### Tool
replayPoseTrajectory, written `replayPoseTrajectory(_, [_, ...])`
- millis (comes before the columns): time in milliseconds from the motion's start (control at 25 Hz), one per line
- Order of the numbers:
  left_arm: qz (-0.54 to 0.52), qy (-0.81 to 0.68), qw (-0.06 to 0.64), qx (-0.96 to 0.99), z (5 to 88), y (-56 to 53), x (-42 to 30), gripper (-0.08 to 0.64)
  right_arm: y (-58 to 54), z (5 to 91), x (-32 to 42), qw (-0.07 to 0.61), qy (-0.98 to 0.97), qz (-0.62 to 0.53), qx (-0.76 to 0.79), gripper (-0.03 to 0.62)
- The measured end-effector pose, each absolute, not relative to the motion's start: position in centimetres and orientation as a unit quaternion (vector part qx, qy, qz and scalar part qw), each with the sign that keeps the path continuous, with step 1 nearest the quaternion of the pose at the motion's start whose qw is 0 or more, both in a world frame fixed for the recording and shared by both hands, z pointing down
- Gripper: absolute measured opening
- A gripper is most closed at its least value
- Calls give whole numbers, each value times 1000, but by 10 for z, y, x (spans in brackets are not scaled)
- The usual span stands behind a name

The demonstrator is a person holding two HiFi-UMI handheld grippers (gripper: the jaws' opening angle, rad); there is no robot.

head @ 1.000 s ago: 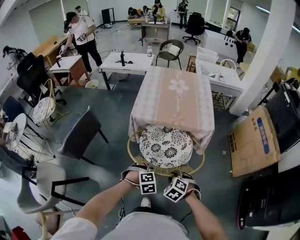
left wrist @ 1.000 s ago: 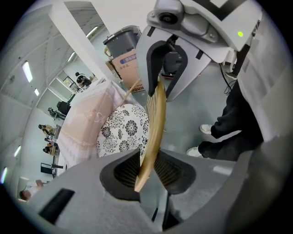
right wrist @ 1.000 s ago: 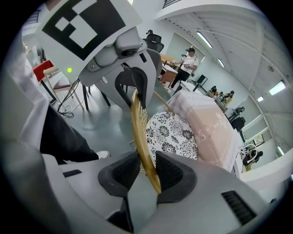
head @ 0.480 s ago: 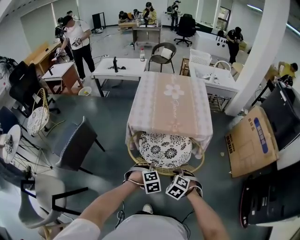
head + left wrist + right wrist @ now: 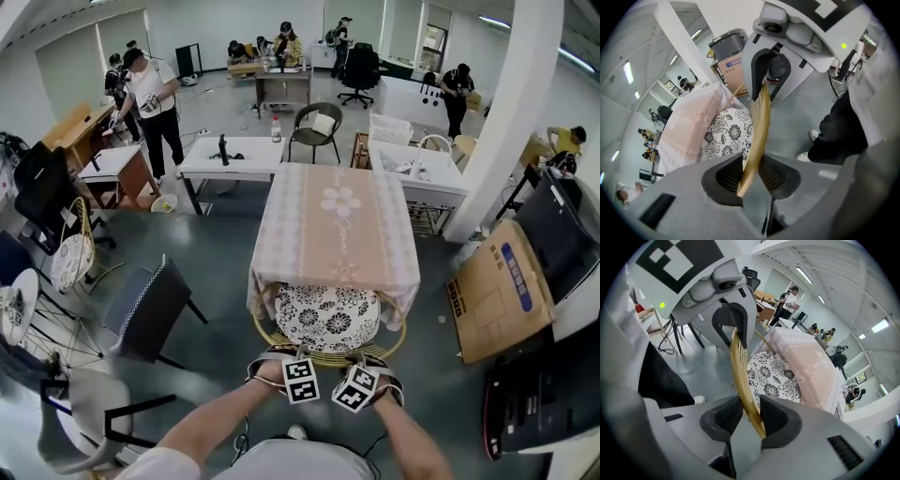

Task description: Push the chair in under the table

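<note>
Smooth rattan chair (image 5: 327,360), printed cloth cushion (image 5: 328,317), matt tablecloth (image 5: 337,225).

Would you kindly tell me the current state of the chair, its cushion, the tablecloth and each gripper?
tablecloth: spread flat, front hem hanging down.
chair: seat front under the tablecloth's hem, back rim outside it.
cushion: lying on the seat, far edge under the hem.
left gripper: shut on the chair's back rim.
right gripper: pads on the chair's back rim, jaws opening.
</note>
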State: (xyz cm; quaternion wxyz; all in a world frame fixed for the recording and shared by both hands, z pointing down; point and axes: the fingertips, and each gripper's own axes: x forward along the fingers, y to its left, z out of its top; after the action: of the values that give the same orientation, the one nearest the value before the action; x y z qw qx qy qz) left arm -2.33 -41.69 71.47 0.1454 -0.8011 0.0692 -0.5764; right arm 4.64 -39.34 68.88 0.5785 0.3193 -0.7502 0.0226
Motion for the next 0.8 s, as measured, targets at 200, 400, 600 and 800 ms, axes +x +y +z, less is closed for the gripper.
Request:
replayPoseTrajectory(200, [-571, 97, 145, -802, 713, -418, -23, 104, -395, 689, 50, 570, -744, 40, 346, 112])
replayPoseTrajectory(400, [-558, 143, 137, -806, 701, -411, -29, 127, -388, 681, 49, 558, -739, 24, 377, 115])
replayPoseTrajectory(600, [-529, 191, 113, -819, 682, -399, -27, 127, -379, 668, 52, 522, -748, 35, 409, 115])
replayPoseTrajectory(800, [-464, 253, 64, -846, 649, -386, -12, 126, -367, 636, 53, 444, -766, 78, 459, 114])
